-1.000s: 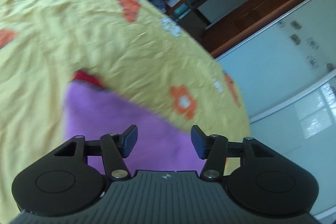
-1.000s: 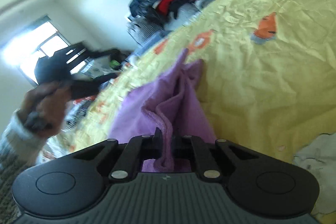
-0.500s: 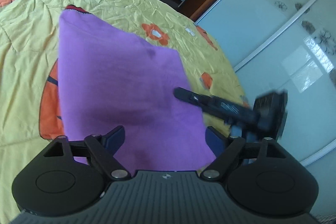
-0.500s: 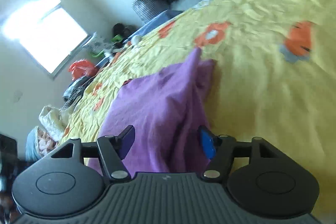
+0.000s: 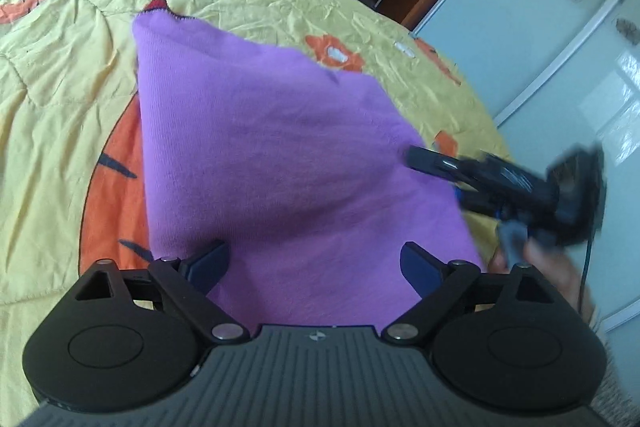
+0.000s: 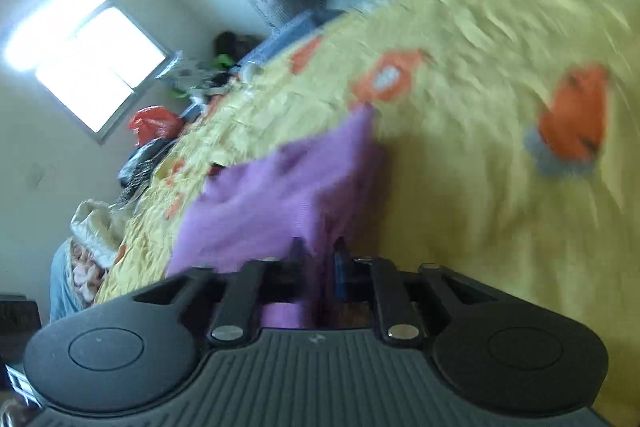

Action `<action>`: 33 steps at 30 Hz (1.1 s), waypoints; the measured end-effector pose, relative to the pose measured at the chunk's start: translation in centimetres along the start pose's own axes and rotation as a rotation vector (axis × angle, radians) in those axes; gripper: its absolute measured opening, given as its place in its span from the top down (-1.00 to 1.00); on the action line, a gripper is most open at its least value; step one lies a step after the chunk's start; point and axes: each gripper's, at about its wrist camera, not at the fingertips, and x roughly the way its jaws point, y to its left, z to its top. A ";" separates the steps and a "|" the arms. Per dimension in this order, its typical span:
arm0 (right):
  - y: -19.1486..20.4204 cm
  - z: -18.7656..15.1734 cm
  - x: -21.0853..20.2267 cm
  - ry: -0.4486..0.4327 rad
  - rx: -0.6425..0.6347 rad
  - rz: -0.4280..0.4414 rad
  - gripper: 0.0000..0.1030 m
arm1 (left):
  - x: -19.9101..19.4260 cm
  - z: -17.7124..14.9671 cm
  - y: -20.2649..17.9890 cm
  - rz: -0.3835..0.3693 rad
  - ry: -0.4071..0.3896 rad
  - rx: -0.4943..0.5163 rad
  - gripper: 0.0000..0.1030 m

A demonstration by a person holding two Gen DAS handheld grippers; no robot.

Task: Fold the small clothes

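Now purple cloth spreads between open left jaws, pinched in right jaws.

a plain purple cloth lies on a yellow bedspread patterned with orange flowers, beside black grippers with blue fingertips.

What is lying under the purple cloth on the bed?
The purple cloth lies on the yellow quilt. An orange print and a red patch show at its edges. Anything else beneath it is covered.
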 end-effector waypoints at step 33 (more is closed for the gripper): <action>-1.3 2.7 1.3 0.094 -0.097 0.103 -0.69 | 1.6 3.5 2.4 0.381 -0.060 -0.049 -0.98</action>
